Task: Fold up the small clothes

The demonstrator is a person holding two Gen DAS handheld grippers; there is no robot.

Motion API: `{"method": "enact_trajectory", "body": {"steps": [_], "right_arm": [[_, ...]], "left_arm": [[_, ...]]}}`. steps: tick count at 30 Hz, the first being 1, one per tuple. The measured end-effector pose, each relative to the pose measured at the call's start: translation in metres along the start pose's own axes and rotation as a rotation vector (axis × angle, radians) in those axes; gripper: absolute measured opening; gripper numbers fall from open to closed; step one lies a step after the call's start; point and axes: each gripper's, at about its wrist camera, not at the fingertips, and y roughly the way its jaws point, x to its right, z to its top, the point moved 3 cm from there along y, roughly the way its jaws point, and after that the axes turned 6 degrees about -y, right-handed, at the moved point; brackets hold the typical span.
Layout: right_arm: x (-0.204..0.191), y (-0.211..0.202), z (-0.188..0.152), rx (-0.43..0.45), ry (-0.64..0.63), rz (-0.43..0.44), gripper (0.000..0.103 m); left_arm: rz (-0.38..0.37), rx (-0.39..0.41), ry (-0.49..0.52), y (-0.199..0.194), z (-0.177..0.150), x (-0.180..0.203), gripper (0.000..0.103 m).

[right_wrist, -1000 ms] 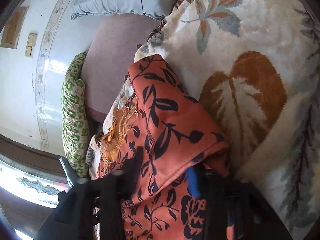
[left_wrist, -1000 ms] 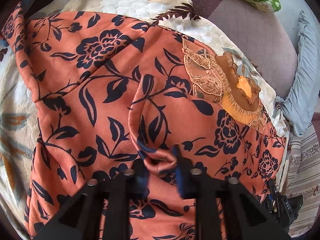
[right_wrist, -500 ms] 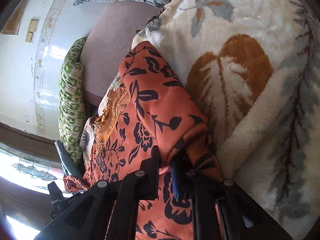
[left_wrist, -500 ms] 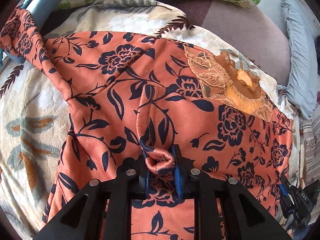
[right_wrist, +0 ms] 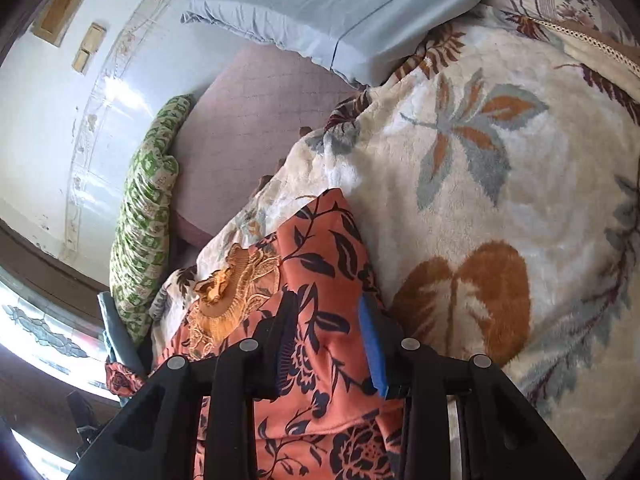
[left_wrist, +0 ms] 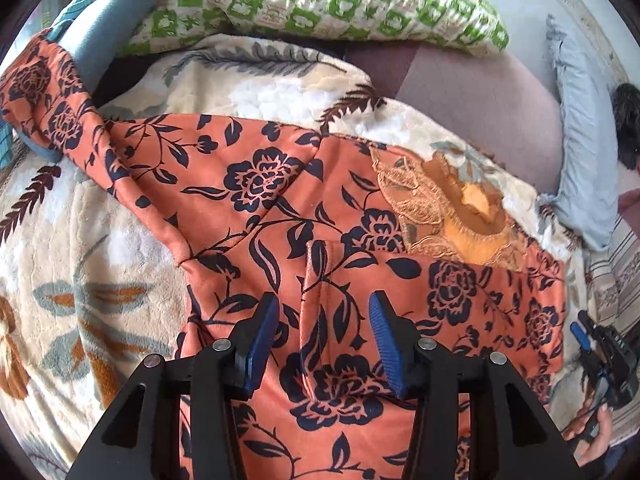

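An orange garment with a dark blue flower print [left_wrist: 260, 208] lies spread on a cream leaf-pattern blanket [left_wrist: 80, 264]. Its gold embroidered neckline [left_wrist: 452, 216] is at the right. One sleeve [left_wrist: 52, 116] stretches to the upper left. My left gripper [left_wrist: 323, 332] is open, its jaws either side of a raised fold in the cloth. My right gripper [right_wrist: 328, 344] is open over the garment's folded side [right_wrist: 324, 256], its blue pads [right_wrist: 370, 356] apart. The neckline shows at its left [right_wrist: 228, 292]. The right gripper also shows at the far right of the left wrist view [left_wrist: 604, 360].
A green checked pillow [left_wrist: 320, 4] lies along the back of the bed. A light blue pillow [right_wrist: 340, 8] and a mauve sheet [right_wrist: 256, 120] are beyond the blanket. A blue cloth [left_wrist: 100, 28] sits under the sleeve end.
Both grippers have opened and let go of the garment. The pinched fold in the left gripper has dropped flat, and the side fold now rests on the garment.
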Motion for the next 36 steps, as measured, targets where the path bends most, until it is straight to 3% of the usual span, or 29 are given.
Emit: {"method": "enact_trajectory", "body": {"steps": [4,6,7,8,9,11,13,15,17,20,24,28,31,33,35,36], "right_arm": [[-0.004,0.029,0.016,-0.018,-0.036,-0.063,0.037],[-0.006,0.048,0.020,-0.064,-0.068,-0.103,0.053],[-0.006,0.057,0.020,-0.090,-0.074,-0.123,0.053],[-0.010,0.063,0.019,-0.108,-0.091,-0.116,0.043],[-0.018,0.065,0.020,-0.111,-0.134,-0.094,0.005],[-0.038,0.053,0.023,-0.041,-0.251,-0.080,0.006],[-0.037,0.045,0.025,0.002,-0.280,-0.139,0.005],[-0.014,0.055,0.025,-0.048,-0.265,-0.245,0.005],[0.006,0.062,0.021,-0.097,-0.244,-0.288,0.006],[0.011,0.044,0.021,-0.064,-0.189,-0.222,0.012],[-0.012,0.007,0.019,0.002,-0.192,-0.062,0.013],[-0.029,-0.010,-0.009,-0.005,-0.204,0.043,0.018],[-0.016,0.002,-0.038,-0.070,-0.222,-0.020,0.019],[0.002,0.017,-0.056,-0.142,-0.210,-0.085,0.013],[0.006,0.015,-0.059,-0.094,-0.209,-0.062,0.011],[0.006,0.015,-0.059,-0.099,-0.212,-0.071,0.011]], "left_arm": [[0.003,-0.096,-0.004,0.040,0.014,0.013,0.046],[-0.002,-0.111,-0.033,0.056,0.017,0.016,0.043],[0.016,-0.093,-0.024,0.057,0.018,0.018,0.027],[0.036,-0.067,-0.004,0.057,0.019,0.021,0.018],[0.042,-0.040,0.010,0.055,0.020,0.023,0.018],[0.110,0.043,0.049,0.049,0.020,0.027,0.018],[0.251,0.103,0.130,0.054,0.015,0.032,0.012],[0.380,0.100,0.194,0.071,0.011,0.034,0.011],[0.433,0.093,0.202,0.083,0.007,0.030,0.011],[0.386,0.102,0.160,0.076,0.010,0.024,0.011],[0.213,0.126,0.053,0.037,0.013,0.018,0.011],[0.071,0.090,0.024,0.030,0.002,0.026,0.031],[0.087,0.049,0.064,0.049,-0.014,0.029,0.033],[0.117,-0.006,0.079,0.066,-0.021,0.025,0.034],[0.143,0.045,0.132,0.065,-0.024,0.028,0.037],[0.139,0.038,0.150,0.067,-0.025,0.030,0.045]]}}
